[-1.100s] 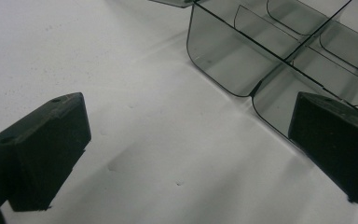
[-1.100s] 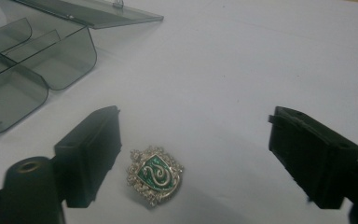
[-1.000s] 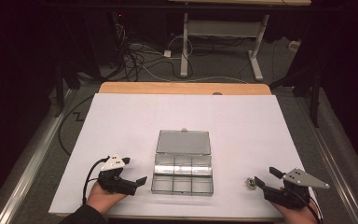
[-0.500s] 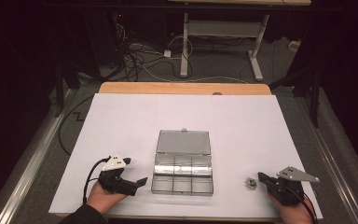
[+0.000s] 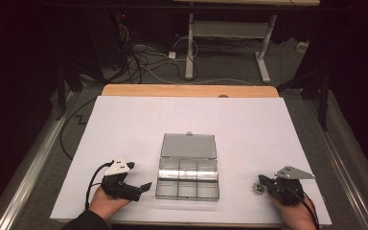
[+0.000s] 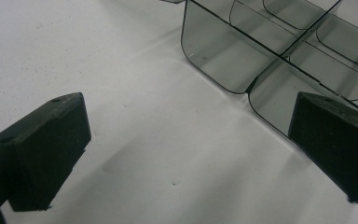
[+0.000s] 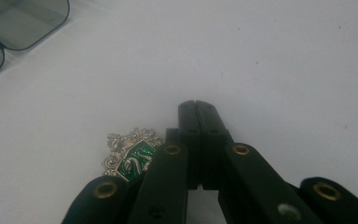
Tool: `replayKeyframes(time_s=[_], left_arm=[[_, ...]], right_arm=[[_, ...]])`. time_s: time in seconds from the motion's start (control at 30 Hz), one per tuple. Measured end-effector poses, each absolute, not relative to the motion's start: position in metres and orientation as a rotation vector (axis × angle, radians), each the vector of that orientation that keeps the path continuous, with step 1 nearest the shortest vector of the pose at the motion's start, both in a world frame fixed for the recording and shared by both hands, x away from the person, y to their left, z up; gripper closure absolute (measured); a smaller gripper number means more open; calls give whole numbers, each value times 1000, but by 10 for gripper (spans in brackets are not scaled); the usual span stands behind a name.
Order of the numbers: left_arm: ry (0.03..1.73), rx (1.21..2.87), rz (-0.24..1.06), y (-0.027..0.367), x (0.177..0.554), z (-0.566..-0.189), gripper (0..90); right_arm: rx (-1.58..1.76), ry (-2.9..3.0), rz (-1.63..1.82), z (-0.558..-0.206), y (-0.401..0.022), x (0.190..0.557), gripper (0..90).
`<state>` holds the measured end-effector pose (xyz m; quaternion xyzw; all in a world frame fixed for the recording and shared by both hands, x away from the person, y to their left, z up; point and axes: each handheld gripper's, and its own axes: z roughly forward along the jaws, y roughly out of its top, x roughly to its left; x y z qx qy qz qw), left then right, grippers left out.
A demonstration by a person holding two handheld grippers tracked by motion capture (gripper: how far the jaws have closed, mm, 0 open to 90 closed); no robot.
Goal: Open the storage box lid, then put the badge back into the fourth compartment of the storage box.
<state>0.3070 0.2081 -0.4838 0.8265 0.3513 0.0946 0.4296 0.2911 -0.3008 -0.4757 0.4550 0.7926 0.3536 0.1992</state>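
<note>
The right claw (image 7: 196, 105) has just pressed together empty; the green crest badge (image 7: 131, 154) lies beside it, ungrasped. The left claw (image 6: 186, 154) stays spread near the compartment box (image 6: 270, 51).

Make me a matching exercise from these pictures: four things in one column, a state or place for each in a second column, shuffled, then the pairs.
Things:
1. left gripper
2. right gripper
3. badge
4. box

States or places:
A. lid flipped back, compartments bare
B. jaws pressed together with nothing between them
C. jaws wide apart, beside the box
D. flat on the white table, beside the closed jaws

Pairs: 1-C, 2-B, 3-D, 4-A
</note>
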Motion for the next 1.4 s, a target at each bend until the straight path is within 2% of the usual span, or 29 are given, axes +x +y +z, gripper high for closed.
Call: replayKeyframes(time_s=[0.63, 0.77, 0.9, 0.97, 1.17, 1.4], left_arm=[[874, 2067, 232, 208, 307, -484, 0], [875, 2069, 229, 207, 307, -484, 0], [875, 2069, 230, 207, 307, -484, 0], [874, 2068, 230, 207, 307, -484, 0], [875, 2067, 228, 207, 307, -484, 0], [874, 2069, 230, 207, 307, -484, 0]], right_arm=[[1267, 2235, 986, -474, -303, 271, 893], [1255, 2193, 1052, -465, -303, 264, 768], [1226, 2166, 1103, -462, -298, 260, 592], [1220, 2176, 1102, -463, -295, 259, 543], [1205, 2241, 1084, -470, -290, 262, 465], [1162, 2286, 1000, -477, -287, 265, 459]])
